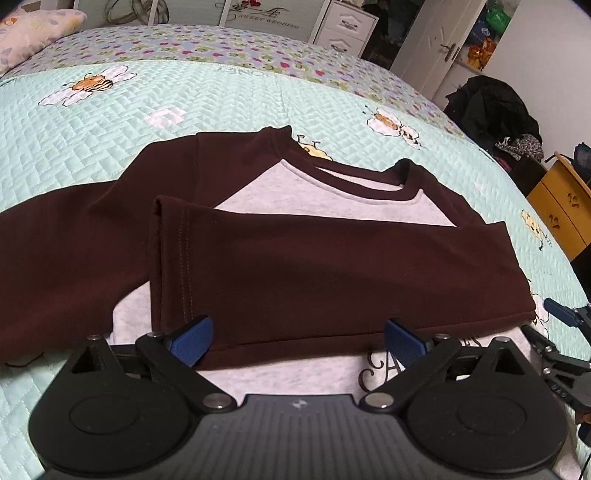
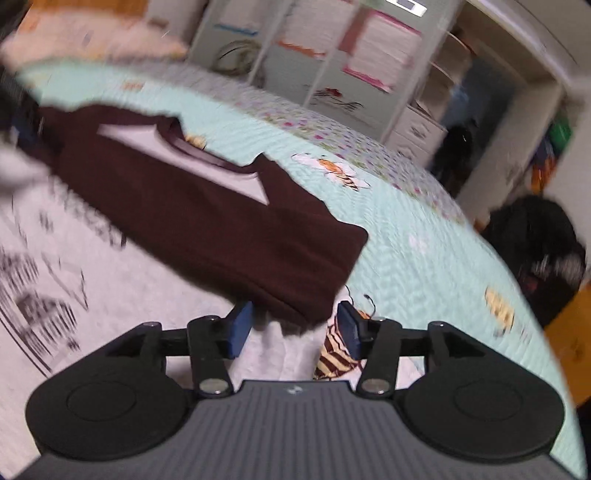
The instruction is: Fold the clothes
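A shirt with a grey body [image 1: 332,206] and dark maroon sleeves lies flat on the mint quilted bed [image 1: 221,107], its neckline at the far side. One maroon sleeve [image 1: 332,273] is folded across the chest; the other sleeve [image 1: 62,251] stretches out to the left. My left gripper [image 1: 299,341] is open, its blue pads wide apart at the folded sleeve's near edge. In the blurred right wrist view, my right gripper [image 2: 295,328] is open, and the fold end of the sleeve [image 2: 258,240] sits just ahead of the pads, not pressed by them. Part of the right gripper [image 1: 554,321] shows at the shirt's right edge.
A pillow [image 1: 33,29] lies at the head of the bed. Beyond the bed stand white drawers [image 1: 343,29] and a door [image 1: 439,40]. A dark pile of clothes [image 1: 491,107] and a yellow wooden cabinet [image 1: 561,206] stand past the bed's right edge.
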Demonstrator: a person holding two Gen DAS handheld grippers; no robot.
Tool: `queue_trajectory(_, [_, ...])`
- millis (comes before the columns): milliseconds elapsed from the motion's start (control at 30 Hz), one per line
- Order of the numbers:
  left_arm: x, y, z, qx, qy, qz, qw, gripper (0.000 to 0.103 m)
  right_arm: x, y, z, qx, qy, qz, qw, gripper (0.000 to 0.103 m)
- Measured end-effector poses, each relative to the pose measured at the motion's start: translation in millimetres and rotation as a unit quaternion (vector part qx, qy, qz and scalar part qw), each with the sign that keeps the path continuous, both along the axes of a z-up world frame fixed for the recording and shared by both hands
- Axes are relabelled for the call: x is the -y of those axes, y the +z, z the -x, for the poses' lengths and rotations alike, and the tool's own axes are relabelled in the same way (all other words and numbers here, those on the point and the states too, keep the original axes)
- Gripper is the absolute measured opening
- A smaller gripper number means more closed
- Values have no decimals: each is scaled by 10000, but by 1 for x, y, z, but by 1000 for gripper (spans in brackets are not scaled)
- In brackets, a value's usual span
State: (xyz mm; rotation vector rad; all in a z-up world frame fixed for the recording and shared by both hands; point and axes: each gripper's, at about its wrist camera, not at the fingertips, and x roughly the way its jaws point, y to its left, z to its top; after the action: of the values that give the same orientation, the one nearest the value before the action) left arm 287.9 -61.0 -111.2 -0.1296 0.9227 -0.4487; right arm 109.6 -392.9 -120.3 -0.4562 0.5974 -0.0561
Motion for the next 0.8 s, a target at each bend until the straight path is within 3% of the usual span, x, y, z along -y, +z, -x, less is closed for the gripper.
queue_trajectory(133, [3, -3, 8, 219, -64, -108, 9997, 100, -7, -8, -8, 118, -90, 638, 9979, 55])
queue_trajectory(267, [2, -7, 16, 412, -30, -44, 9991, 101, -7, -12, -15, 275, -8, 829, 9962, 58])
queue_trajectory(367, [-2, -11, 20, 519, -10, 87, 9986, 102, 3, -4, -15, 539, -120, 660, 9963, 58])
queue_trajectory(467, [2, -13, 22, 588, -77, -67, 9982, 102, 27, -6, -25, 399, -461, 283, 9977, 67])
queue_trajectory(633, [6, -11, 23, 595, -105, -230, 9979, 102, 30, -3, -21, 507, -466, 210, 9974, 65])
queue_trajectory(700, [7, -10, 23, 575, -94, -251, 9980, 102, 22, -7, -21, 546, -435, 443, 9966, 64])
queue_trajectory(800, [6, -11, 24, 599, -126, -277, 9977, 102, 10, -15, -22, 444, -302, 794, 9954, 49])
